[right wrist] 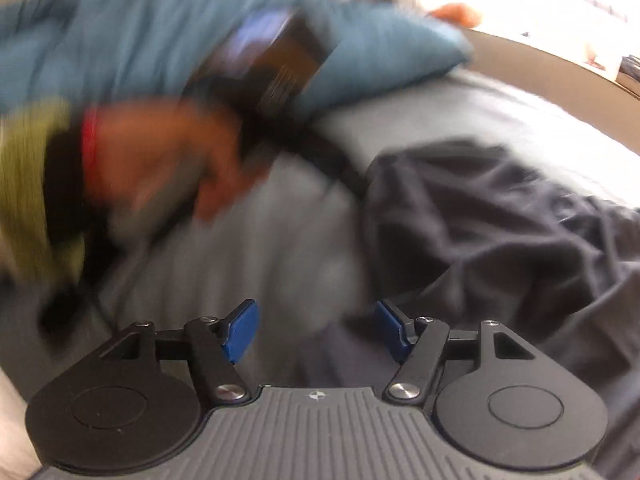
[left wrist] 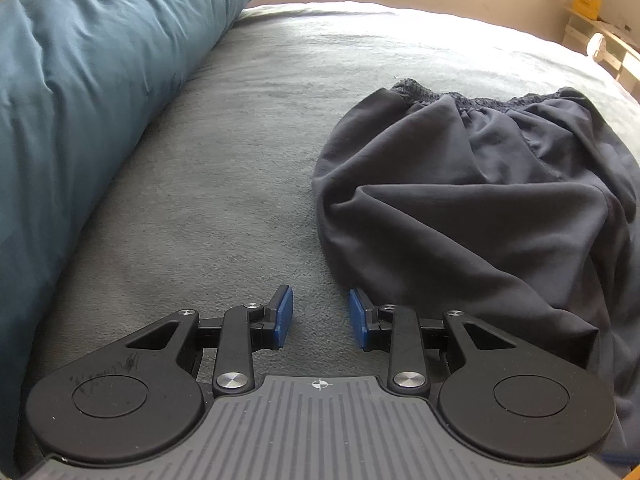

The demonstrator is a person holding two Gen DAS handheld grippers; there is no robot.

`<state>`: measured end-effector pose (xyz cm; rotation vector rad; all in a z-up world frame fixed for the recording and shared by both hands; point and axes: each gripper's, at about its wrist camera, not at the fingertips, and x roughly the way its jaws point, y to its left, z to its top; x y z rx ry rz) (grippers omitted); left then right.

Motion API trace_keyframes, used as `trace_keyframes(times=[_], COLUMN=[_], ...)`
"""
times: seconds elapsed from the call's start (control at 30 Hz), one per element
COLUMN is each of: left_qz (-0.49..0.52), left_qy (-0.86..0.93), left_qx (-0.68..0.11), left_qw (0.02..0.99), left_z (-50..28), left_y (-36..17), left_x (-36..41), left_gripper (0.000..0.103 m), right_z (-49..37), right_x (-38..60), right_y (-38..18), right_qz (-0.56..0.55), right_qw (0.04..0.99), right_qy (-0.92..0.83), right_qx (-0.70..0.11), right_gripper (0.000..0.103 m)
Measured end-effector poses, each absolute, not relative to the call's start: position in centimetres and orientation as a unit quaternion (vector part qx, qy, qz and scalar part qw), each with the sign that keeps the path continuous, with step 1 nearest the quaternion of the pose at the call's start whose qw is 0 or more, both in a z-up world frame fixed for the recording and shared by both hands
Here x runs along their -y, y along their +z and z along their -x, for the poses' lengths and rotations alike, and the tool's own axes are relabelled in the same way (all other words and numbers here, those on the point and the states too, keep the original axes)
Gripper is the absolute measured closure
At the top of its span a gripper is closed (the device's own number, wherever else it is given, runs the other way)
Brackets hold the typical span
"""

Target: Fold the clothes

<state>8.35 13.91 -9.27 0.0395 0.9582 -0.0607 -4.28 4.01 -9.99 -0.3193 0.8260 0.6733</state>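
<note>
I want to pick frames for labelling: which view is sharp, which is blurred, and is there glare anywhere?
Left wrist view: sharp, the dark shorts and left tool are crisp; the far bed is washed out by glare, edges bend from fisheye. Right wrist view: heavy motion blur on the hand and duvet; only the right tool is sharp; the window is overexposed.
</note>
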Motion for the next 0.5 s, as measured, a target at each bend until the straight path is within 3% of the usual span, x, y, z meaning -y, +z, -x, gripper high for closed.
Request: trace_keyframes(times=[0.07, 0.1, 0.13, 0.37, 0.5], left_qz=[-0.021, -0.024, -0.026, -0.029, -0.044], left_qy=[-0.030, -0.031, -0.031, -0.032, -0.031], left_qx=[-0.464, -0.464, -0.464, -0.464, -0.461], left_qw=[0.885, 0.885, 0.885, 0.885, 0.886], left_z=[-8.4, -8.4, -8.4, -8.5, -8.4], left_y=[-9.5, -9.6, -9.7, -10.0, -10.0], left_x=[-13.7, -13.6, -13.5, -13.3, -12.9], left_gripper=[0.072, 0.072, 0.072, 0.072, 0.072], right_z=[3.6, 3.2, 2.8, 1.4, 0.8], right_x=[-4.4, -3.7, -2.9, 7.0, 13.2], right_y=[-11.7, -11.5, -11.2, -10.7, -12.2], right_qz=[0.161, 0.137, 0.108, -0.142, -0.292], right_qw=[0.847, 0.854, 0.862, 0.868, 0.825], right_qy=[0.298, 0.284, 0.269, 0.156, 0.086], right_qx=[-0.410, -0.414, -0.417, -0.450, -0.476], right_gripper=[0.060, 0.095, 0.099, 0.099, 0.092])
